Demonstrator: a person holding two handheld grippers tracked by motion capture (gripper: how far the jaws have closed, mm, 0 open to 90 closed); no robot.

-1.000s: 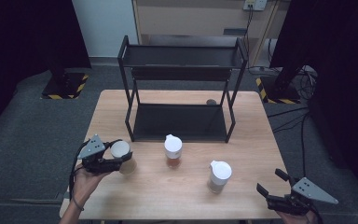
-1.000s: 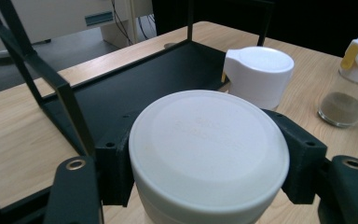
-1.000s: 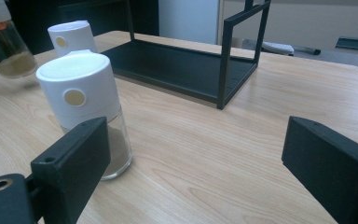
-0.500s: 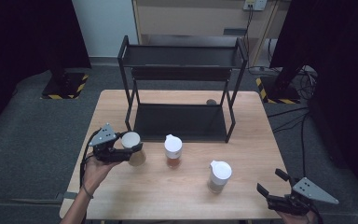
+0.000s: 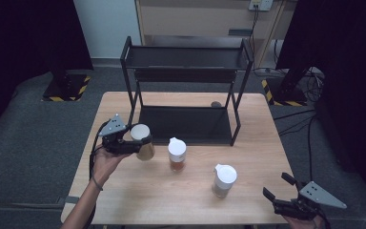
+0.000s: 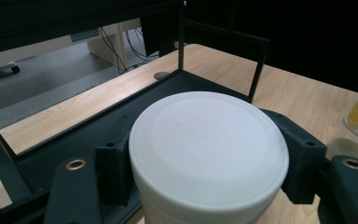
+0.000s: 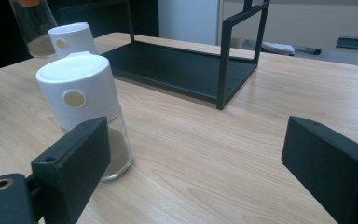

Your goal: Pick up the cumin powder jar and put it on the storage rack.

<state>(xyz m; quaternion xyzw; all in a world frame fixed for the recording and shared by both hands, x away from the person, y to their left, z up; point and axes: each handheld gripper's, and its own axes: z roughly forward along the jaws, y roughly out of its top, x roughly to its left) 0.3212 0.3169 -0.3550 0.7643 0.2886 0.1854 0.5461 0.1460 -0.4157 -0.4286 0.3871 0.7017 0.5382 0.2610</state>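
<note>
Light wooden table [image 5: 124, 205] carries a black metal two-tier shelf rack [image 5: 186, 57] at its far side. Both tiers of the rack read as bare: nothing stowed yet, apart from a small dark round item [image 5: 215, 104] lying on the tabletop behind the rack's lower tier.

Three clear glass spice jars with white lids are out.
- Jar 1, glass jar with a flat white round lid and pale brown contents [image 5: 143, 141]: clamped between the jaws of the left gripper [image 5: 132, 144], pads pressing on both sides just under the lid (left gripper view). It is off the table surface, just in front of the rack's left front post, near the lower tier.
- Jar 2, reddish-brown contents [image 5: 177, 154]: standing on the table in front of the rack, untouched.
- Jar 3, tan contents [image 5: 223, 180]: standing further toward the person's side, untouched.

Right gripper [image 5: 279, 192] sits at the near right table edge, jaws wide apart, nothing between them; jar 3 is near it but apart.

Judgement: work appears to be shelving the jars. Jar 1 in transit, not placed. Jars 2 and 3 remain. Early stage.
</note>
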